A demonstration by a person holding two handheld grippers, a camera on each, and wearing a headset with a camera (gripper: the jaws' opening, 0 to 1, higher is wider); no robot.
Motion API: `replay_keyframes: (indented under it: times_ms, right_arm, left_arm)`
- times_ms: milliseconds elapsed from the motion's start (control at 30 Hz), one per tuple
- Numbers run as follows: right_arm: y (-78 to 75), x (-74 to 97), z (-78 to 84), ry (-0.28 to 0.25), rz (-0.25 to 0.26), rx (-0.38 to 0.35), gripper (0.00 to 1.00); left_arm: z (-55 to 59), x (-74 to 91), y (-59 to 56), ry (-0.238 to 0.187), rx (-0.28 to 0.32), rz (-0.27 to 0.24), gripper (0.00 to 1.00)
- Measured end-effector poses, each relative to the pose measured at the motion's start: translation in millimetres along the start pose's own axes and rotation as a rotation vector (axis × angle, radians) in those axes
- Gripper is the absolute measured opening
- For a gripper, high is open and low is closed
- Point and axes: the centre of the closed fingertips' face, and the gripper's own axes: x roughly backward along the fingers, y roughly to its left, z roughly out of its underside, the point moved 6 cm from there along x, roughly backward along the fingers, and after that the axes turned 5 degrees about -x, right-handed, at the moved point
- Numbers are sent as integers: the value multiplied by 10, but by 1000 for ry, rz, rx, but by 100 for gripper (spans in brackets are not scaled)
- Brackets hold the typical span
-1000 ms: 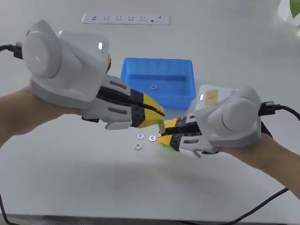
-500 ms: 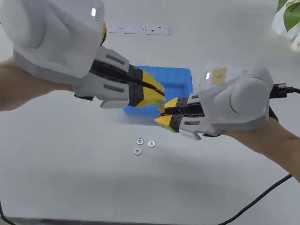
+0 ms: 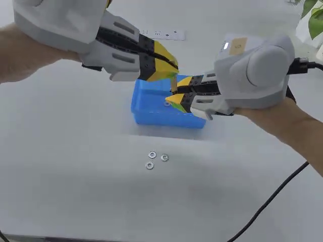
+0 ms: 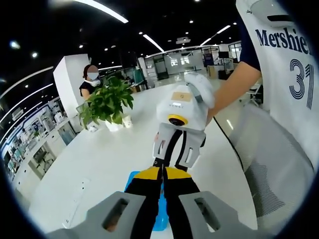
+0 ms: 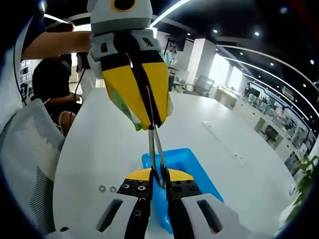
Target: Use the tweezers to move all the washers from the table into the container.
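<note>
My left gripper [image 3: 171,65] and right gripper [image 3: 174,99] meet tip to tip above the blue container [image 3: 151,113]. Thin metal tweezers [image 5: 153,149] run between them, and both pairs of jaws are shut on them. In the right gripper view the left gripper [image 5: 149,124] hangs from above, with the tweezers reaching down into my right gripper [image 5: 159,175]. The left gripper view shows my left gripper [image 4: 162,172] facing the right gripper [image 4: 159,164]. Three washers [image 3: 152,155] lie on the white table in front of the container. One small washer [image 3: 167,104] lies inside the container.
A white power strip [image 3: 161,34] lies at the back of the table. A green plant [image 3: 315,20] stands at the far right. A black cable [image 3: 272,201] trails from the right gripper across the table. A person [image 4: 92,79] stands behind the plant.
Both grippers have moved, with the tweezers, from just above the washers to over the blue container. The three washers on the table have stayed put.
</note>
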Motion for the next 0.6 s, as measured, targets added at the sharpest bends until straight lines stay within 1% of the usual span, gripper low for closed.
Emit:
replay_keyframes:
  times_ms: [167, 267, 300, 333, 433, 500, 600]
  right_arm:
    - [-126, -116, 71, 11, 8, -26, 11]
    - [-209, -189, 139, 19, 17, -41, 11]
    - [-226, -208, 161, 22, 17, -46, 11]
    - [-245, -237, 196, 32, 19, -52, 11]
    - [-279, -309, 284, 61, 18, -43, 11]
    - [-316, -372, 352, 68, 12, -55, 11]
    - [-326, -400, 405, 79, 14, -76, 11]
  left_arm:
    - [122, -73, 120, 12, 6, -7, 5]
    - [220, -140, 204, 7, 40, -21, 5]
    - [315, -186, 282, 9, 43, -24, 5]
    - [358, -221, 299, 15, 49, -21, 5]
    - [431, -289, 306, 25, 63, -12, 5]
    - [473, -325, 309, 30, 74, -10, 5]
    - [531, -364, 316, 40, 87, -11, 5]
